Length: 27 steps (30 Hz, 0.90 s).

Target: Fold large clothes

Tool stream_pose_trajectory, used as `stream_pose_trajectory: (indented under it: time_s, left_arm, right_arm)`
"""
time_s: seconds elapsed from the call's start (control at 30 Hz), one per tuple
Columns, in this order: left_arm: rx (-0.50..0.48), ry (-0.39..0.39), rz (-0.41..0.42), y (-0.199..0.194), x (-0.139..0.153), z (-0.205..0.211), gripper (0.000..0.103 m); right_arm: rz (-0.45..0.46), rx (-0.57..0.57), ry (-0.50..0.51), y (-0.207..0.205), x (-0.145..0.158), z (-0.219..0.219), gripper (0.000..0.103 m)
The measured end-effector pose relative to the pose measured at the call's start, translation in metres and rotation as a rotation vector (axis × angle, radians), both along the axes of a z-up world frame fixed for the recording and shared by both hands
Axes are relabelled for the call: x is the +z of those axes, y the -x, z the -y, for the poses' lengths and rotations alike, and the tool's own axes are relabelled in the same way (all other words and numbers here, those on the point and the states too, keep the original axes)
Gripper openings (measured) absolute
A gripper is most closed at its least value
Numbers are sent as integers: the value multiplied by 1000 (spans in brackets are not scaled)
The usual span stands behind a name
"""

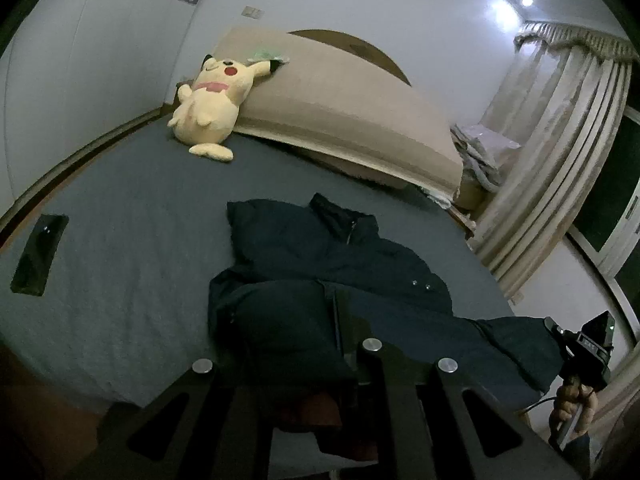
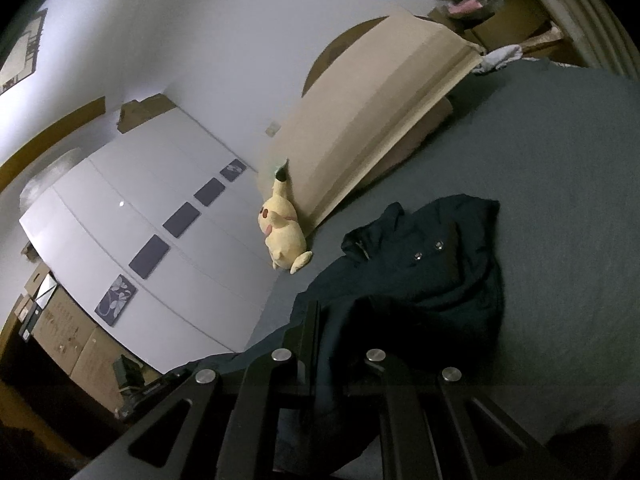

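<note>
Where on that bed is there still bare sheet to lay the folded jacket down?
Bare grey sheet lies between the phone at the left edge and the dark jacket, and up toward the Pikachu plush. More lies right of the jacket in the right wrist view. The headboard end, by the beige cushion, is crowded.

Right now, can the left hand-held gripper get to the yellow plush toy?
Probably not without moving up the bed. The left hand-held gripper is down at the dark jacket, seemingly gripping it, and the plush toy sits far off against the headboard cushion. Nothing blocks the way.
</note>
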<state>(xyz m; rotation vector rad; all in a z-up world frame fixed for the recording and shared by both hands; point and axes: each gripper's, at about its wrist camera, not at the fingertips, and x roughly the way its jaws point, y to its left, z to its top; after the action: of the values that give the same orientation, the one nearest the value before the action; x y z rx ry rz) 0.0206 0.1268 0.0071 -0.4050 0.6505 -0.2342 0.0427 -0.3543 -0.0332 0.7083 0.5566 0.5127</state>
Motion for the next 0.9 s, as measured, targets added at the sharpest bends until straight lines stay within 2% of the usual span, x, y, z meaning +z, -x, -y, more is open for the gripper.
stream_pose_trajectory:
  time_s: [0.3,0.57,0.9]
  left_arm:
    - [-7,7,42,13,15,-3,7]
    - [-2,-4,115,30,42,-3,7]
    - [-3,-6,83,-4,34,-2,7]
  right_arm:
    - [47,13,14,21,18,-2,8]
    - [116,30,31,37,46,-4,8]
    - [76,36,39,6,42,-3,8]
